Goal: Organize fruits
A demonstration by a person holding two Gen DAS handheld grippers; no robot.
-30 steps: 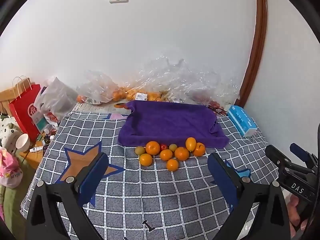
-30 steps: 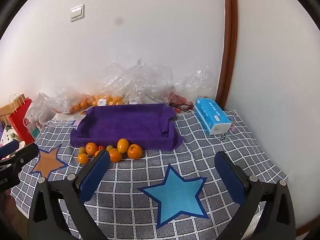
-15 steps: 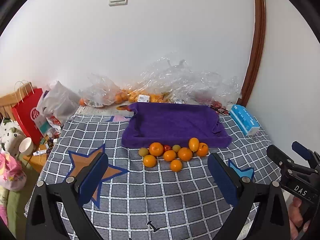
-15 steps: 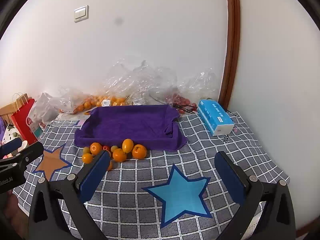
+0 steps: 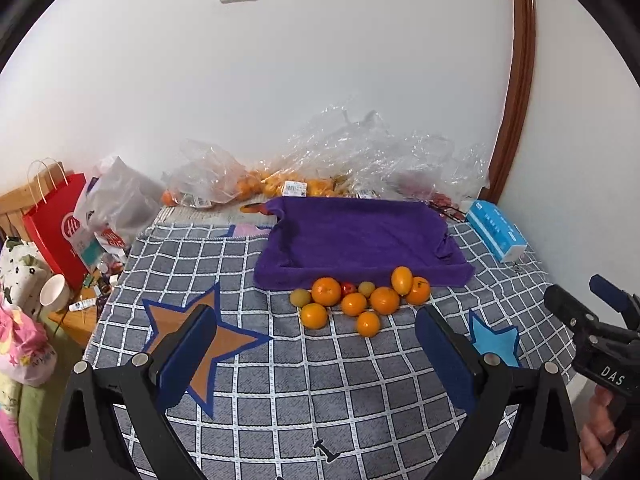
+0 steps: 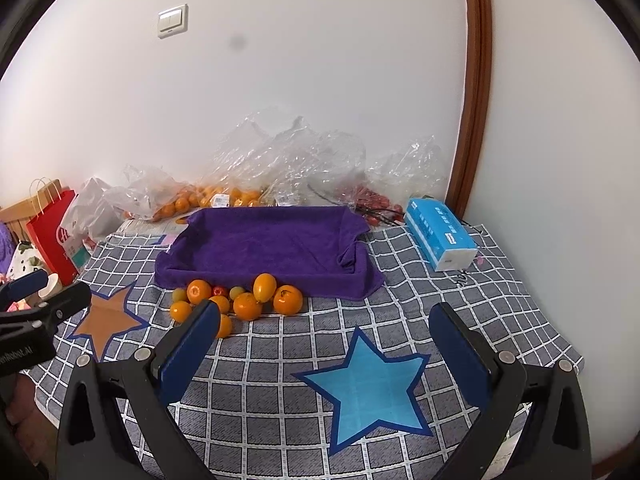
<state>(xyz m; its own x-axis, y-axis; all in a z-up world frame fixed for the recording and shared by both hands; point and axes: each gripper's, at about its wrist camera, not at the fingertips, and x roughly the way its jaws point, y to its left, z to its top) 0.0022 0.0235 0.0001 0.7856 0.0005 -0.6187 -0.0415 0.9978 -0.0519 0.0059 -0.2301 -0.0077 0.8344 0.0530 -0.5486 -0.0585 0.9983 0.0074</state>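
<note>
Left wrist view shows us barely begun: our left gripper [image 5: 316, 344] and right gripper [image 6: 324, 336] gape empty, the round orange and green fruits [image 5: 360, 300] clustered mid-frame (none moved, we judge) against the purple cloth-lined tray [image 5: 360, 236].

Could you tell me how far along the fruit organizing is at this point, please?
Nothing looks done: the purple towel-lined tray holds no fruit. The loose fruits sit in a cluster on the checked cloth just in front of it. Nothing is in hand: the left gripper and right gripper both hang short of the pile with jaws wide apart. Every piece is left to move.
</note>
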